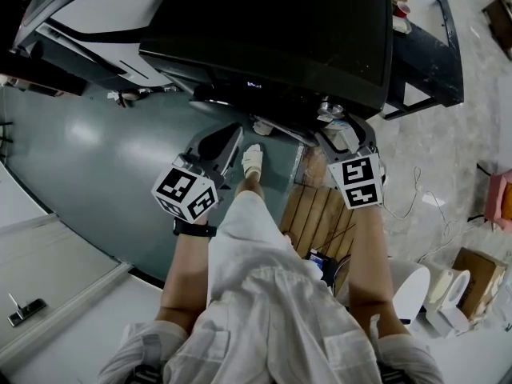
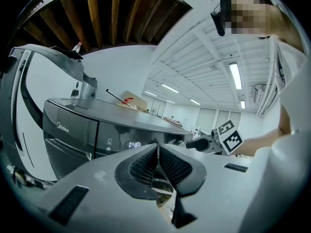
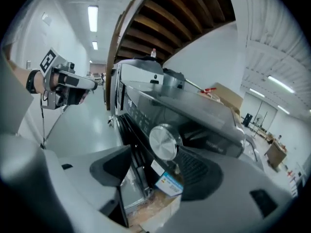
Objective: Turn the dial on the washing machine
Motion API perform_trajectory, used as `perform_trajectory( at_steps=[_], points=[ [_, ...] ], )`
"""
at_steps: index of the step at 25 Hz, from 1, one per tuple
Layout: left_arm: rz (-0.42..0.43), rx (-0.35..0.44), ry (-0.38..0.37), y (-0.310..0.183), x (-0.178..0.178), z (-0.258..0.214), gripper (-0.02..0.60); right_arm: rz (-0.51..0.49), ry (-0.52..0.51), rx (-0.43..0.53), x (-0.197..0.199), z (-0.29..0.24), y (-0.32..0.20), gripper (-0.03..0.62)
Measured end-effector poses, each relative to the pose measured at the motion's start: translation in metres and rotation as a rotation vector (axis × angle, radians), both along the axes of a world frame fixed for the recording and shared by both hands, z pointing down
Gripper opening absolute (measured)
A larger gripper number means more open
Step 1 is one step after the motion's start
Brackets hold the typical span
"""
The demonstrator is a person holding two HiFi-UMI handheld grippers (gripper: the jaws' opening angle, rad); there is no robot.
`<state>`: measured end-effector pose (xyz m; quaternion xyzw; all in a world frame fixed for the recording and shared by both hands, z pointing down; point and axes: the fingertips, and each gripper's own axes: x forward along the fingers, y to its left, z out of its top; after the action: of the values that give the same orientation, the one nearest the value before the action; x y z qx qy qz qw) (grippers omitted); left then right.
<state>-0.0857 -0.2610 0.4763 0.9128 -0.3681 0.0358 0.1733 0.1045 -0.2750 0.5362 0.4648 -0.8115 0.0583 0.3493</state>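
Note:
The dark grey washing machine (image 1: pixel 272 30) fills the top of the head view, and its round silver dial (image 3: pixel 165 141) juts from the front panel. My right gripper (image 3: pixel 153 157) is open at the dial. The knob lies between the jaws, close against the right pad (image 3: pixel 194 171) and well apart from the left pad (image 3: pixel 114 164). In the head view the right gripper (image 1: pixel 338 128) reaches just under the dial (image 1: pixel 330 109). My left gripper (image 2: pixel 158 161) is shut with nothing in it, held off the machine front (image 2: pixel 73 130), below the lit display (image 2: pixel 134 144).
A wooden pallet (image 1: pixel 320 214) lies under the machine's right side. A blue-edged label (image 3: pixel 167 183) hangs below the dial. A cardboard box (image 1: pixel 480 274) and white items (image 1: pixel 448 294) sit on the floor to the right. My socked foot (image 1: pixel 253 160) stands between the grippers.

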Motion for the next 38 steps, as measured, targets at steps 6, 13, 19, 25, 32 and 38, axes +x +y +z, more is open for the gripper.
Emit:
perform_trajectory(
  at_steps=[6,13,19,25,32,38],
  points=[
    [-0.011,-0.002,0.002,-0.001,-0.005,0.001,0.017,0.043,-0.061,-0.023,0.008,0.003,0.014,0.288],
    [-0.007,0.006,0.005,0.001,-0.003,-0.003,0.017,0.008,-0.062,0.070,-0.006,-0.022,-0.005,0.279],
    [-0.013,0.004,0.004,0.002,-0.008,-0.003,0.017,0.002,-0.051,0.081,-0.008,-0.019,-0.006,0.285],
    [-0.020,0.010,0.005,0.005,-0.010,-0.007,0.017,0.042,-0.125,0.091,-0.001,-0.029,0.009,0.278],
    [-0.026,0.046,0.002,0.030,-0.007,-0.027,0.017,0.133,-0.224,0.094,0.027,-0.038,0.060,0.270],
    [-0.041,0.090,0.008,0.075,-0.001,-0.059,0.017,0.208,-0.308,0.162,0.059,-0.077,0.124,0.232]
  ],
)
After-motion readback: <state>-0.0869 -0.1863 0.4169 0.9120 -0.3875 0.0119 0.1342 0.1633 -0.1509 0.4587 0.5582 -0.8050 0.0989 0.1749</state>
